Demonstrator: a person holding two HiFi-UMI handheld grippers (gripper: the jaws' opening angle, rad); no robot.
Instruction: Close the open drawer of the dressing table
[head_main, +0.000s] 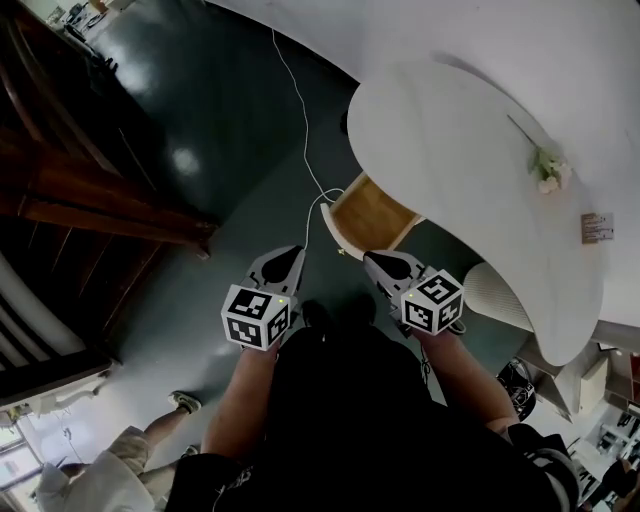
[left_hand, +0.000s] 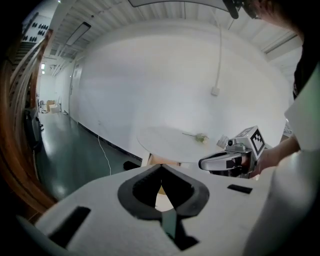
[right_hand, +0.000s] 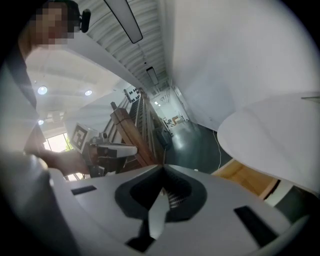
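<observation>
Desk (head_main: 450, 130) sits at the right, backed against the wall. The open drawer (head_main: 368, 215) juts out from under the desk's left edge. On the desk, a flower sprig (head_main: 545, 170) lies toward the far side, with a small card (head_main: 597, 227) near it at the rim. Left tool (head_main: 290, 255) and right tool (head_main: 375, 260) hang side by side just short of the drawer, not touching it. A cable (head_main: 300, 120) crosses the floor (head_main: 200, 110) to the drawer's corner. The wooden railing (head_main: 80, 190) is well off left.

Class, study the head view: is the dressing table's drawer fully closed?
No, the drawer stands pulled out from under the white top, with its wooden inside showing.
</observation>
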